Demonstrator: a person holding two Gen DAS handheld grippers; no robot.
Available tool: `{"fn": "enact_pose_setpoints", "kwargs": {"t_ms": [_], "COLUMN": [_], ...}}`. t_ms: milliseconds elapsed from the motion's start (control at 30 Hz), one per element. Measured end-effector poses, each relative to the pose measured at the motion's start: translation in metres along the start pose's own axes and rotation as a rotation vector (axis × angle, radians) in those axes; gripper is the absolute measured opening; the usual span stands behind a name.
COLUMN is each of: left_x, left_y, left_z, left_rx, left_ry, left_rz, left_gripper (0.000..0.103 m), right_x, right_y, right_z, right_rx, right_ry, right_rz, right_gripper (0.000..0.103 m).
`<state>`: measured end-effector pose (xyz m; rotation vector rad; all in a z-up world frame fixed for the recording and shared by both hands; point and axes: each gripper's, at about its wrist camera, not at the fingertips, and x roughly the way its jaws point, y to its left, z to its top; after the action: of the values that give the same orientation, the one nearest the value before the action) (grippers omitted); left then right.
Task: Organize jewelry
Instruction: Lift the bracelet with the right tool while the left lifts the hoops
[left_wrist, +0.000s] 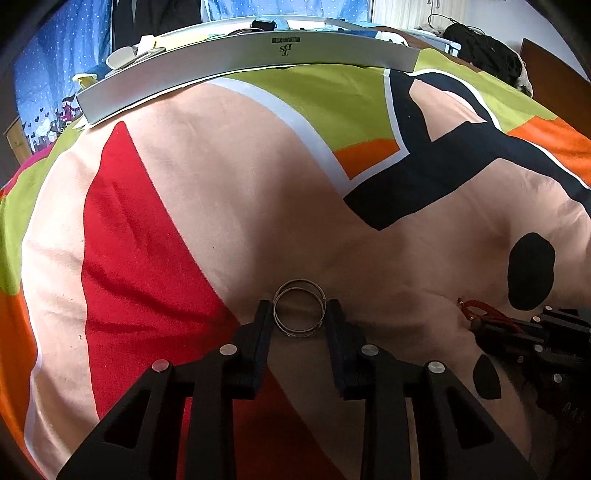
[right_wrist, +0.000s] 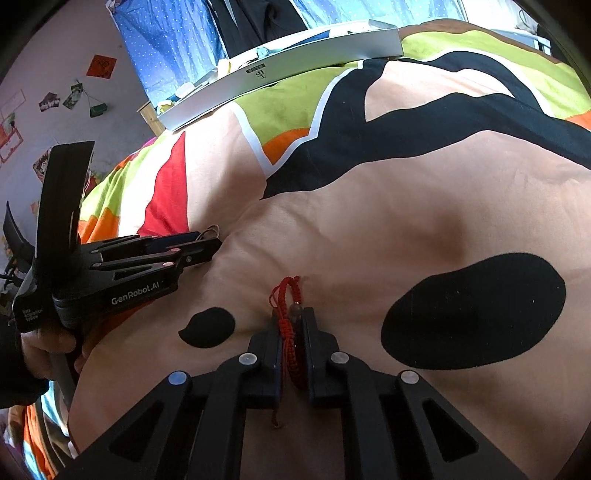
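Two thin silver bangles sit between the fingers of my left gripper, which is shut on them just above the colourful bedspread. In the right wrist view the same left gripper shows at the left, held by a hand, with the bangles poking out at its tip. My right gripper is shut on a red braided cord bracelet with a bead, low over the spread. That bracelet and the right gripper appear at the right edge of the left wrist view.
A long white jewelry box with a printed logo lies at the far side of the bed, seen again as the box in the right wrist view. Behind it are small items, blue curtains and a wall with pictures. A dark bundle sits far right.
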<state>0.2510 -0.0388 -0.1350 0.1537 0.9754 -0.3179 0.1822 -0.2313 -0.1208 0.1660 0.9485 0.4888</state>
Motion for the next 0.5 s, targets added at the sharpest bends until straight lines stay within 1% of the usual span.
{"fn": "enact_pose_setpoints", "kwargs": {"t_ms": [267,367,500], "left_x": [0.001,-0.001,-0.011], "left_y": [-0.002,-0.002,0.002], "left_z": [0.0,0.0,0.002], "left_rx": [0.001,-0.003,-0.009], "left_ry": [-0.003,-0.004,-0.018], "left_rz": [0.003,0.0,-0.022], "left_gripper": [0.025,0.025,0.024], "right_x": [0.0,-0.006,-0.012], "right_y": [0.002,0.005,0.01], "right_z": [-0.001,-0.002,0.003], "right_rx": [-0.009,-0.02,-0.031], "right_ry": [-0.013,-0.04,-0.07], "right_rz": [-0.005,0.0,0.018], "right_gripper": [0.009,0.009,0.008]}}
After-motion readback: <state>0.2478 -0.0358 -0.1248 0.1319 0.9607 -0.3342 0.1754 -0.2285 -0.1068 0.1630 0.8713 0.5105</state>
